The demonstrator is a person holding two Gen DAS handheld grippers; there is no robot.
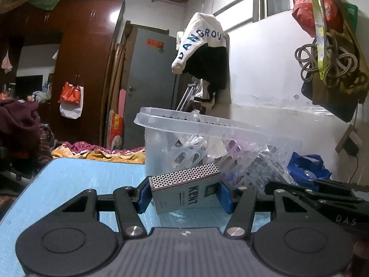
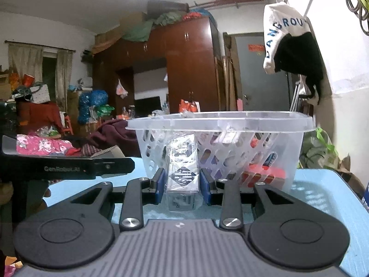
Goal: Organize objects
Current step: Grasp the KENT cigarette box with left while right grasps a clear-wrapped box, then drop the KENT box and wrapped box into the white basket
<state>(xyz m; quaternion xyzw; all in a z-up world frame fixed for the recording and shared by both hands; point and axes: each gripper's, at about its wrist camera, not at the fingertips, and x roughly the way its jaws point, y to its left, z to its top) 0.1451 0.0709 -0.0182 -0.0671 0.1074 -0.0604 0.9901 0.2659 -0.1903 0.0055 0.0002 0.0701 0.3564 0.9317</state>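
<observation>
A matchbox is clamped in the left hand-held gripper, a wrapped packet in the right hand-held gripper; the basket is faced just ahead.

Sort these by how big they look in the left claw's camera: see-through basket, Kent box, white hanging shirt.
1. Clear plastic basket
2. White lettered shirt
3. Grey Kent box, though nearness enlarges it.

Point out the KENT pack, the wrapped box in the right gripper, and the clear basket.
KENT pack (image 1: 182, 196): left wrist view, on its printed grey front face.
Wrapped box (image 2: 183, 180): right wrist view, on its patterned front under the wrap.
Clear basket (image 2: 230, 121): right wrist view, on its front rim.
</observation>
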